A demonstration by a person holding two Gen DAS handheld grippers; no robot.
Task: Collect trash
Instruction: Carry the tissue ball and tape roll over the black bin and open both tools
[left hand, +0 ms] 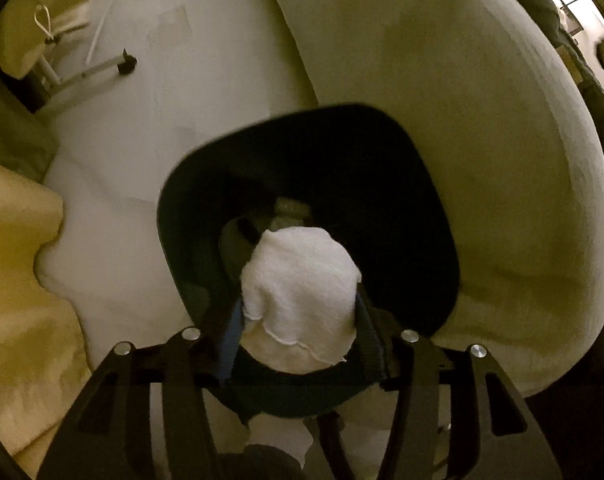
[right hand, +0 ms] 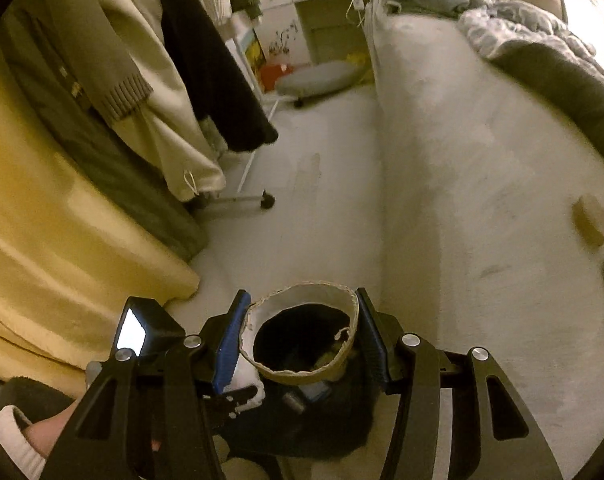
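My left gripper (left hand: 299, 320) is shut on a crumpled white tissue (left hand: 297, 292) and holds it over the open mouth of a dark trash bin (left hand: 402, 208) on the floor. Some trash lies in the bin's bottom. My right gripper (right hand: 302, 336) is shut on a torn cardboard ring (right hand: 302, 376), a short tube seen end-on, and holds it above the same dark bin (right hand: 342, 412). The left gripper (right hand: 141, 332) shows at the lower left of the right wrist view with the white tissue (right hand: 247, 380) beside it.
A bed with a pale sheet (right hand: 482, 200) runs along the right, with a grey blanket (right hand: 542, 64) and a small tan object (right hand: 590, 220) on it. A yellow cover (right hand: 41, 220) and a wheeled clothes rack (right hand: 237, 196) with hanging clothes stand at the left. A grey stool (right hand: 314, 80) stands further back.
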